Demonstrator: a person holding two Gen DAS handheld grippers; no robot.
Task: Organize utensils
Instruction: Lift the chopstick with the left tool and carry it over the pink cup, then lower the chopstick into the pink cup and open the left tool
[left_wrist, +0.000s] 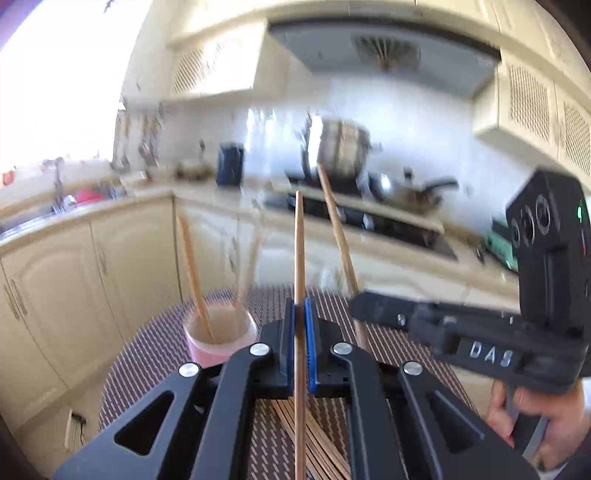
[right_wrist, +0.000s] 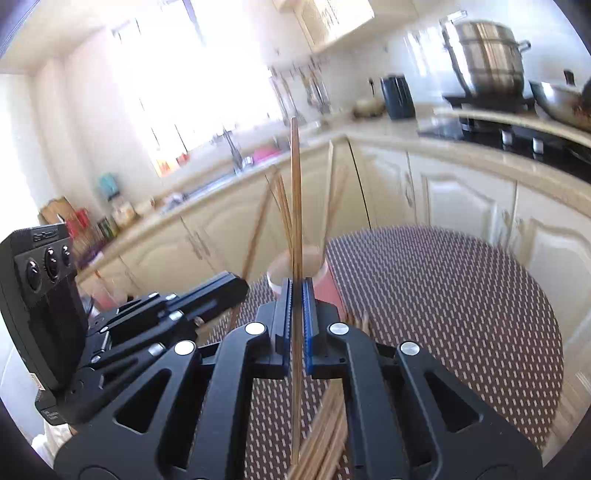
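Left wrist view
Left gripper: its jaws are pressed together on one chopstick.
Chopstick axis: long and straight, it runs away from the camera and upward, between the blue pads; the far tip points toward the stove, and the near end passes under the gripper body.
Pink cup: it stands on the woven mat, left of the gripper; chopsticks stand in it, leaning, one clear and the others blurred.
Loose chopsticks: a pile lies flat on the mat under the gripper.
Right gripper: it comes in from the right, held by a hand, and a second chopstick rises from its tip, tilted to the left.

Right wrist view
Right gripper: its jaws are closed on one chopstick.
Chopstick axis: nearly upright in the picture, the tip toward the counter.
Cup: just behind the fingertips, partly hidden; several chopsticks lean in it.
Pile: lies on the mat, below the gripper.
Left gripper: beside on the left; I cannot tell its jaws from here.
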